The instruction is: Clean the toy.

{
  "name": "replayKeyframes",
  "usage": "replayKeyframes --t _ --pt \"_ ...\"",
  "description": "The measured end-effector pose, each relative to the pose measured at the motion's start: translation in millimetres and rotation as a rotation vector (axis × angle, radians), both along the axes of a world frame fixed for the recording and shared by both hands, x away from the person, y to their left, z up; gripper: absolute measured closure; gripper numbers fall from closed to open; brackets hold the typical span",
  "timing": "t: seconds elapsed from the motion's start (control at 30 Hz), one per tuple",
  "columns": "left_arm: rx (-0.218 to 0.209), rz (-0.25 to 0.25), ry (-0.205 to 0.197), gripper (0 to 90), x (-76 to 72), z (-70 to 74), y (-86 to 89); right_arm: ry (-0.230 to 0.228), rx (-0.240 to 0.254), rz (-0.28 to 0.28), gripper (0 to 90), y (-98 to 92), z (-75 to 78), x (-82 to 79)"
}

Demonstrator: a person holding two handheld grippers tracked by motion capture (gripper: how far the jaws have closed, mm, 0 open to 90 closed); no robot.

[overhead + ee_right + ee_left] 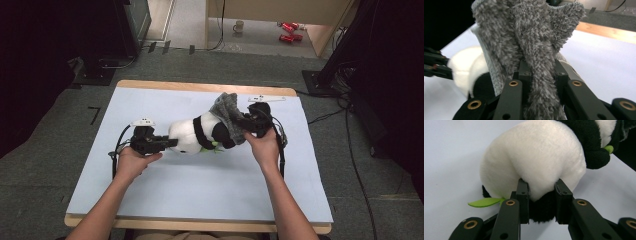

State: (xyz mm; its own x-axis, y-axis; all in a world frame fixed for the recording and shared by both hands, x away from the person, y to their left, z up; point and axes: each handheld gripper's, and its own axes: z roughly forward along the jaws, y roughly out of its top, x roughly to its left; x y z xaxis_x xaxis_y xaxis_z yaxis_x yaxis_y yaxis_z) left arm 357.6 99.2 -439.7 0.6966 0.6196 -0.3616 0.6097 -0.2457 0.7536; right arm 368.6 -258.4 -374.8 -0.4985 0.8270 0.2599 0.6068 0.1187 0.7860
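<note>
A black-and-white plush panda (200,134) lies on its side on the light blue mat (150,185). My left gripper (172,143) comes at it from the left. In the left gripper view it (541,188) is shut on the panda (534,157), its pads pressing white and black plush; a green felt leaf (484,201) sticks out underneath. My right gripper (240,121) is at the panda's right end, shut on a fuzzy grey knitted garment (226,111). In the right gripper view the grey garment (529,32) rises bunched out of the jaws of this gripper (541,67), with the panda (466,67) behind it.
The mat covers a wooden table (200,86) whose far edge shows behind the panda. On the floor beyond stand a mug (239,26) and red objects (289,31). Dark equipment and cables (345,115) flank the table on both sides.
</note>
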Motion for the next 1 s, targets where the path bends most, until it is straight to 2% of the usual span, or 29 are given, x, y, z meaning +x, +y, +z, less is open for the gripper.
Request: replayKeyframes --t 0.1,0.23,0.33,0.4,0.53,0.6,0.8,0.9,1.0 --pt "-0.003 0.004 0.005 71.0 0.5 -1.1 -0.5 -0.005 -0.054 -0.002 75.2 2.2 -9.7 6.0" --pt "-0.004 0.016 0.015 70.9 2.2 0.2 -1.8 0.023 -0.05 -0.036 75.3 -2.8 -20.9 13.9" --pt "-0.012 0.021 0.009 70.9 2.1 -0.8 -2.5 0.057 -0.004 -0.053 75.5 -10.1 -33.6 17.9" --pt "-0.014 0.025 0.005 70.8 2.5 -0.7 -3.3 0.066 -0.027 -0.062 75.5 -11.8 -39.2 18.8" --pt "-0.03 0.036 0.011 70.7 4.0 -0.3 -3.4 0.092 -0.043 -0.078 75.5 -18.2 -43.3 19.3" --pt "-0.034 0.038 0.012 70.7 4.7 -0.2 -3.8 0.092 -0.043 -0.092 75.5 -25.4 -38.5 16.9" --pt "-0.057 0.063 0.027 70.7 6.6 1.1 -5.7 0.017 0.001 -0.121 75.5 -40.4 -6.6 0.9" --pt "-0.065 0.082 0.034 70.5 8.0 2.1 -6.7 -0.019 0.024 -0.102 75.5 -36.3 11.7 -9.0" --pt "-0.052 0.1 0.03 70.4 7.5 4.2 -8.8 -0.035 0.058 -0.057 75.5 -25.9 22.7 -15.6"
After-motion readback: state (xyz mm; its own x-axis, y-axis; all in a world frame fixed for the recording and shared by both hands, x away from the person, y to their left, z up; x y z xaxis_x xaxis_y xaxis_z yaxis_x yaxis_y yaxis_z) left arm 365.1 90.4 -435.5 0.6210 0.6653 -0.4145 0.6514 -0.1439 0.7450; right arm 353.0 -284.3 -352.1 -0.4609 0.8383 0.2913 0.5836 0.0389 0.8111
